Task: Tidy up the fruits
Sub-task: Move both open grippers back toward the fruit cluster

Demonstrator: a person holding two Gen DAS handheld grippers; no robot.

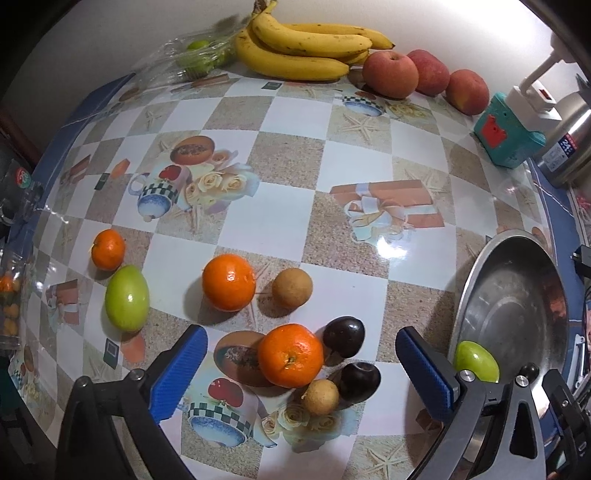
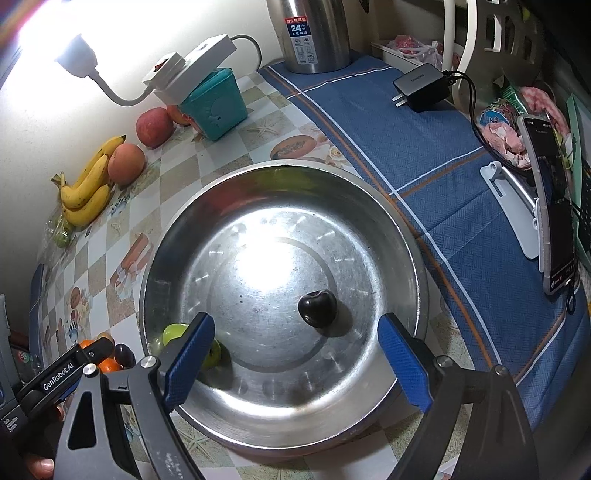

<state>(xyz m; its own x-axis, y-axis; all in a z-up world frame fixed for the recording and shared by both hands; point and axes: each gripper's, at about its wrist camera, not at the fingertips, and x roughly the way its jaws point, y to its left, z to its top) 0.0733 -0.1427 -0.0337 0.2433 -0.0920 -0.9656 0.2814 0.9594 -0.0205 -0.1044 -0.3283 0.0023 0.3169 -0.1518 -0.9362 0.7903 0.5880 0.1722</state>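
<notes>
Between our left gripper's (image 1: 299, 363) wide-open blue pads sits a mandarin (image 1: 290, 355), touching two dark plums (image 1: 344, 336) and a small tan fruit (image 1: 321, 397). To lift it cleanly, we should probably lower straight down and close gently, nudging no neighbours. Off to that gripper's right stands the steel bowl (image 2: 177, 236). Our right gripper (image 2: 295, 356) hangs open and empty above it, a dark plum (image 2: 317, 308) and green fruit (image 2: 173, 334) inside. Writing reads "GenRobot.AI" on the left gripper and "24" on a flask (image 2: 308, 33).

Pale wall (image 1: 110, 33) behind a table (image 1: 288, 162) in checked oilcloth, bright lamp (image 2: 75, 55) glare overhead.
</notes>
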